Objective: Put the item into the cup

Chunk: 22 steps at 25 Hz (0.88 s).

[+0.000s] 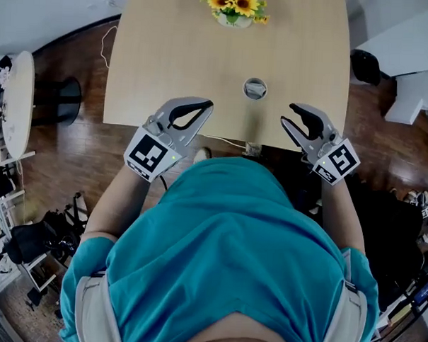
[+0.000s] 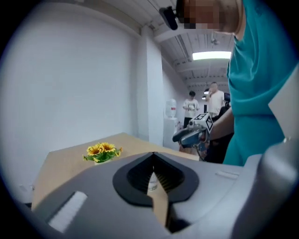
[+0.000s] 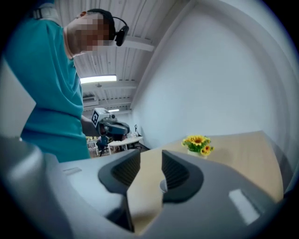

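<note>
A small grey cup stands near the front edge of the light wooden table, between my two grippers. My left gripper hovers over the table's front edge left of the cup, jaws shut with nothing in them. In its own view the left gripper has its tips touching, and a sliver of the cup shows behind them. My right gripper hangs right of the cup with its jaws apart and empty. The right gripper view shows only bare table and the cup's rim between the pads. I see no loose item.
A vase of sunflowers stands at the table's far edge. A white round table and floor clutter lie to the left, and dark bags and boxes to the right. A white cable hangs off the left side. People stand far behind.
</note>
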Each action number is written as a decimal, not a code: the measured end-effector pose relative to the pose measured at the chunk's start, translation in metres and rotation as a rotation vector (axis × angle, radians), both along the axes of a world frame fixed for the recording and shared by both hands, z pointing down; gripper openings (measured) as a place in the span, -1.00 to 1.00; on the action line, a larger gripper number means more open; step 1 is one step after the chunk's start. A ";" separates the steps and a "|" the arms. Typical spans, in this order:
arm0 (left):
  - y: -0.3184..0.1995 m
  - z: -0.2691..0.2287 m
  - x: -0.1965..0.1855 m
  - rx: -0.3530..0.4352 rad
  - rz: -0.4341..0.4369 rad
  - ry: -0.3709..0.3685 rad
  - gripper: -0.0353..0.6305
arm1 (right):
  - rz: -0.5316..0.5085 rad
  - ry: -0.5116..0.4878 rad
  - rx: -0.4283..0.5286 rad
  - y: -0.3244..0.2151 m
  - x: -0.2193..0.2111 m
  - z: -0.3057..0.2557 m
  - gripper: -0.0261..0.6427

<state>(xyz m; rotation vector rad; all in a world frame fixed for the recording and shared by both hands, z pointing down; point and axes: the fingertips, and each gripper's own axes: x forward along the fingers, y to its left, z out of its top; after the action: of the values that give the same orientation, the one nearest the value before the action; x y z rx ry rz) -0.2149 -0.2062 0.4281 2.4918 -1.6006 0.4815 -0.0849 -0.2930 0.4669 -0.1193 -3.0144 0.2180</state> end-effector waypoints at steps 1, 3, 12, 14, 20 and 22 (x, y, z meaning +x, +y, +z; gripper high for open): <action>0.015 -0.006 -0.006 0.028 -0.001 0.025 -0.88 | 0.001 -0.017 0.004 0.009 -0.002 -0.010 -0.55; 0.056 -0.017 -0.022 0.062 -0.010 0.053 -0.88 | -0.006 -0.062 -0.020 0.038 -0.009 -0.028 -0.73; 0.234 -0.051 -0.070 0.174 0.070 0.109 -0.88 | 0.133 -0.175 -0.039 0.177 -0.029 -0.094 -0.92; 0.265 -0.053 -0.066 0.168 0.076 0.119 -0.88 | 0.123 -0.182 -0.033 0.209 -0.022 -0.107 -0.92; 0.315 -0.074 -0.014 0.200 0.071 0.143 -0.88 | 0.104 -0.244 0.014 0.277 0.042 -0.151 -0.92; 0.324 -0.079 0.012 0.218 0.061 0.150 -0.88 | 0.094 -0.259 0.028 0.292 0.069 -0.156 -0.92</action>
<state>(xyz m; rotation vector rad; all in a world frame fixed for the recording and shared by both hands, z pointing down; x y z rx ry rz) -0.2028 0.1174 0.3492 2.6660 -1.6003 0.1273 -0.0160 -0.0008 0.3114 -0.0025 -3.2830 0.1813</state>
